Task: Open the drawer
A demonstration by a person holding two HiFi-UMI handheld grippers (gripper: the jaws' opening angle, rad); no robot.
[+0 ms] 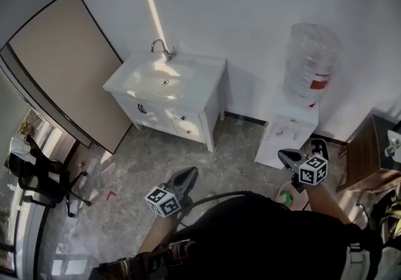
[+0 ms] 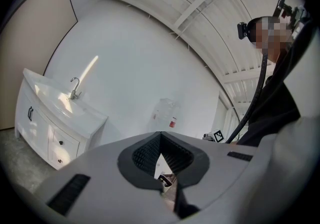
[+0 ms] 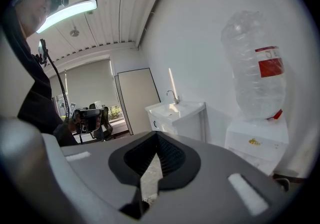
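Note:
The white vanity cabinet (image 1: 164, 94) with a sink and tap stands against the far wall. Its small drawers (image 1: 185, 126) with dark knobs are shut. In the left gripper view the drawers (image 2: 61, 150) show at the far left. In the right gripper view the cabinet (image 3: 176, 116) is far off, past the jaws. My left gripper (image 1: 183, 180) (image 2: 160, 140) is shut and empty, held in the air well short of the cabinet. My right gripper (image 1: 289, 158) (image 3: 157, 140) is shut on nothing too, close to the water dispenser.
A white water dispenser (image 1: 289, 131) with a large clear bottle (image 1: 311, 61) stands right of the cabinet. A brown wooden cabinet (image 1: 369, 153) is at the far right. A black office chair (image 1: 39, 177) and a tall beige panel (image 1: 69, 66) are at the left.

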